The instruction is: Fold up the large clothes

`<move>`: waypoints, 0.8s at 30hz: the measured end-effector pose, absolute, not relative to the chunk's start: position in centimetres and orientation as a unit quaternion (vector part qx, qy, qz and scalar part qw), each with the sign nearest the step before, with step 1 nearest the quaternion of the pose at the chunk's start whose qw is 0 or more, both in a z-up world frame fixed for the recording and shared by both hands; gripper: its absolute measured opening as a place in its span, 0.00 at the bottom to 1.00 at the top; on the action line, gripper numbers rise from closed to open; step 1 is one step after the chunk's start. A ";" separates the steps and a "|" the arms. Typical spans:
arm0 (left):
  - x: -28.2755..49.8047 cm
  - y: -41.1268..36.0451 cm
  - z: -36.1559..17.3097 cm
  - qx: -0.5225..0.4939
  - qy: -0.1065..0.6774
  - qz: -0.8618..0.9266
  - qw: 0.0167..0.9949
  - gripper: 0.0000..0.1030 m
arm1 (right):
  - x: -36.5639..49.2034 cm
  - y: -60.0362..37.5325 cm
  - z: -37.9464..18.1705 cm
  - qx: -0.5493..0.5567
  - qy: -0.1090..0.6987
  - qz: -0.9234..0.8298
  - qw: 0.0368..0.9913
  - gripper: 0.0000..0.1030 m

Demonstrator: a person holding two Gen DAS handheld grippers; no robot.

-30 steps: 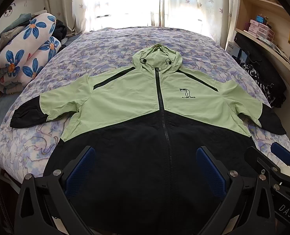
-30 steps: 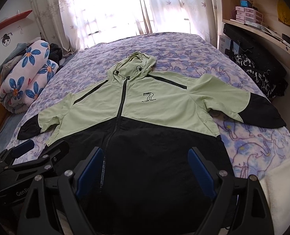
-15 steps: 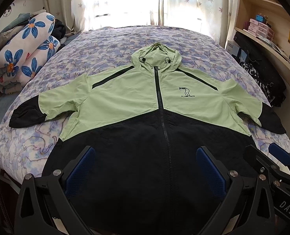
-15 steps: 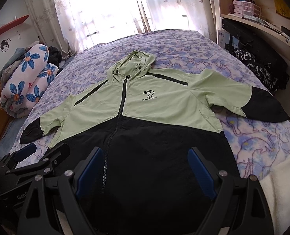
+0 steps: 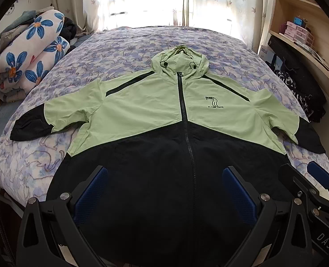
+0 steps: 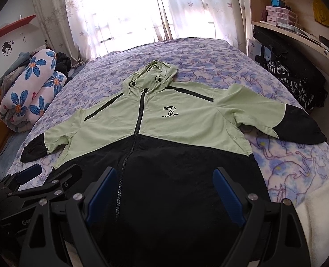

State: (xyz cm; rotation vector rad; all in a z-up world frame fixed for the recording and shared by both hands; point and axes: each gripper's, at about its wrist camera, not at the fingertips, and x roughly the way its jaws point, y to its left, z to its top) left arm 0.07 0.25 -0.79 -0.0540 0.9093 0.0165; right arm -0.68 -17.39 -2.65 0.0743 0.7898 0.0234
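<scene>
A light green and black hooded jacket [image 5: 142,115] [image 6: 186,120] lies flat, front up and zipped, on the bed, sleeves spread to both sides and hood pointing to the window. My left gripper [image 5: 164,178] hovers open above the black hem, nothing between its blue pads. My right gripper [image 6: 162,180] is open too, above the hem just right of the zip. Each gripper shows in the other's view: the right gripper [image 5: 309,182] at lower right, the left gripper [image 6: 46,175] at lower left.
The bed [image 5: 124,51] has a purple patterned cover. A rolled floral quilt [image 5: 29,55] and piled clothes lie at its left edge. Shelves and a desk with dark bags [image 6: 297,73] run along the right wall. Curtains [image 6: 124,11] cover the bright window behind.
Both grippers have shifted slightly; the right wrist view has risen and drifted right, so the jacket sits a little lower and more to the left. Jaws stay open; the jacket has not moved.
</scene>
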 end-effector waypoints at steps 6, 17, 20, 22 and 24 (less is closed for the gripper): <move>0.1 0.2 -0.8 -0.023 0.440 0.008 0.898 0.99 | -0.4 -17.8 -2.9 0.044 0.393 0.018 0.919 0.86; 0.6 0.0 -0.9 -0.032 0.455 -0.002 0.890 0.99 | -0.3 -18.0 -2.8 0.044 0.393 0.024 0.918 0.86; 0.9 0.0 -0.9 -0.030 0.458 0.000 0.888 0.99 | -0.2 -17.9 -2.7 0.038 0.392 0.027 0.919 0.86; 1.2 -0.1 -0.8 -0.028 0.459 0.001 0.888 0.99 | -0.1 -17.7 -2.5 0.031 0.390 0.028 0.920 0.86; 1.4 -0.1 -0.7 -0.031 0.460 0.000 0.888 0.99 | 0.1 -17.6 -2.3 0.028 0.387 0.030 0.921 0.86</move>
